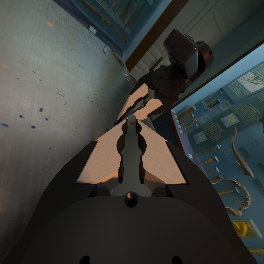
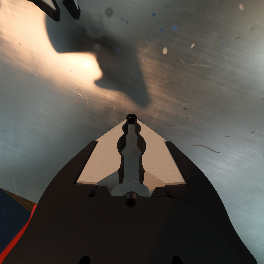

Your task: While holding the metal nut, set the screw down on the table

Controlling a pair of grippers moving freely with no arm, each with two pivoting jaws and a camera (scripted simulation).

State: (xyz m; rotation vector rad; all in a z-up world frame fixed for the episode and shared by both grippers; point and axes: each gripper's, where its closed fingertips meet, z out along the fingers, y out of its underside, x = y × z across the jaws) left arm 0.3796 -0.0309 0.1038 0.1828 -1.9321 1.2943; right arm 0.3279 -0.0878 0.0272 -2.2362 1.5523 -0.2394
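In the left wrist view my left gripper [image 1: 131, 121] is shut on a small grey hex metal nut [image 1: 131, 122] at its fingertips, held above the scratched metal table [image 1: 50, 85]. The right gripper shows beyond it in that view [image 1: 121, 121], tips close to the nut, pointing down at the table. In the right wrist view my right gripper [image 2: 131, 119] is shut on a dark screw [image 2: 131, 118], seen end-on between its fingertips, just above the table [image 2: 200, 92]. Whether the screw touches the table I cannot tell. The left gripper's fingertips [image 2: 55, 8] show at the top left.
The table carries blue and pale paint specks and scratches. Its edge [image 2: 15, 195] lies at the lower left of the right wrist view, with a red object [image 2: 20, 231] and blue floor below. Display cases [image 1: 214, 142] and a door stand past the table.
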